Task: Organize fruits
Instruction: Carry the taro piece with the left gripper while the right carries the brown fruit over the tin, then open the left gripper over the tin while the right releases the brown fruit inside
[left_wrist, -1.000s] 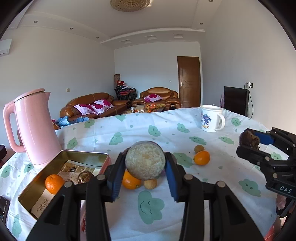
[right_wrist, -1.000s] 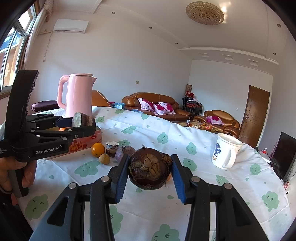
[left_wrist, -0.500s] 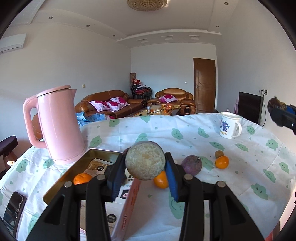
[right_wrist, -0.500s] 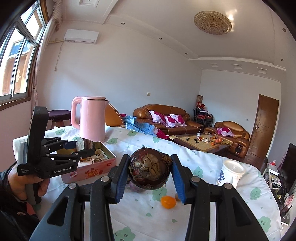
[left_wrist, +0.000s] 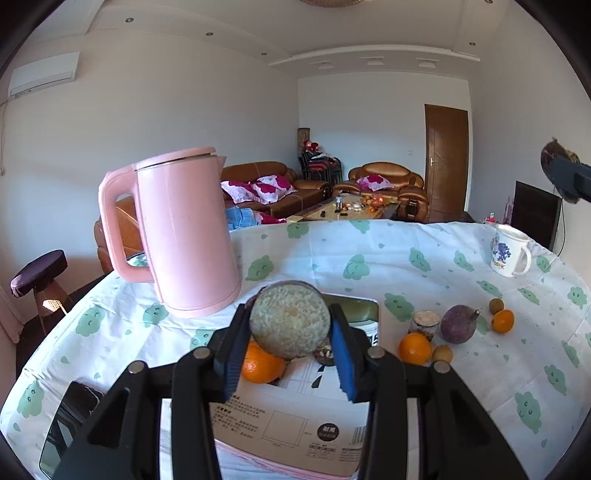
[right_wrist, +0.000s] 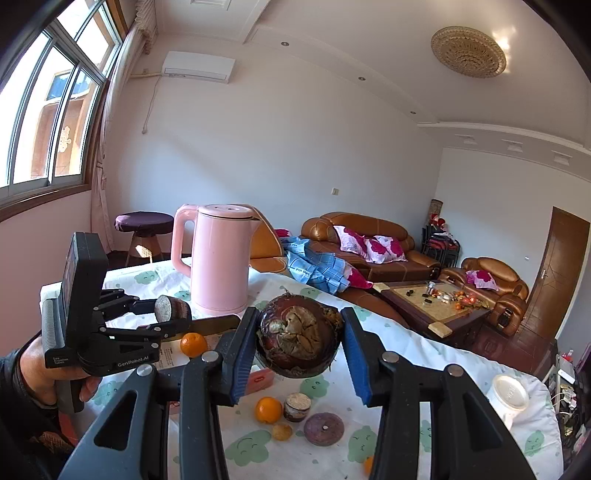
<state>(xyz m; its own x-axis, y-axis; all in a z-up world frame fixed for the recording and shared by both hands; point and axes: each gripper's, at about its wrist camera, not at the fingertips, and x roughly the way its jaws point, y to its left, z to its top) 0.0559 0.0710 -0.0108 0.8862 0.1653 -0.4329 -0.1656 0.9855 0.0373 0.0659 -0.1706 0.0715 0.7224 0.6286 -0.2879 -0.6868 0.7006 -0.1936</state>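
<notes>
My left gripper (left_wrist: 290, 330) is shut on a cut fruit half with a pale grainy face (left_wrist: 290, 323), held above the metal tin box (left_wrist: 360, 304). An orange (left_wrist: 262, 363) and a dark fruit piece (left_wrist: 323, 356) lie in the box. My right gripper (right_wrist: 297, 334) is shut on a dark brown husked fruit (right_wrist: 297, 334), held high over the table. The left gripper also shows in the right wrist view (right_wrist: 170, 314). On the cloth lie an orange (left_wrist: 413, 348), a cut fruit piece (left_wrist: 424, 322), a purple fruit (left_wrist: 458, 324), two small brown fruits (left_wrist: 442, 353) and another orange (left_wrist: 502, 320).
A pink kettle (left_wrist: 184, 236) stands behind the box at the left. A white mug (left_wrist: 509, 251) stands at the far right of the table (left_wrist: 332, 251). A dark phone (left_wrist: 70, 417) lies at the near left edge. Sofas and a coffee table stand beyond.
My left gripper has swung left and now hangs over the tin box with its fruit half. My right gripper has risen higher with its husked fruit.
</notes>
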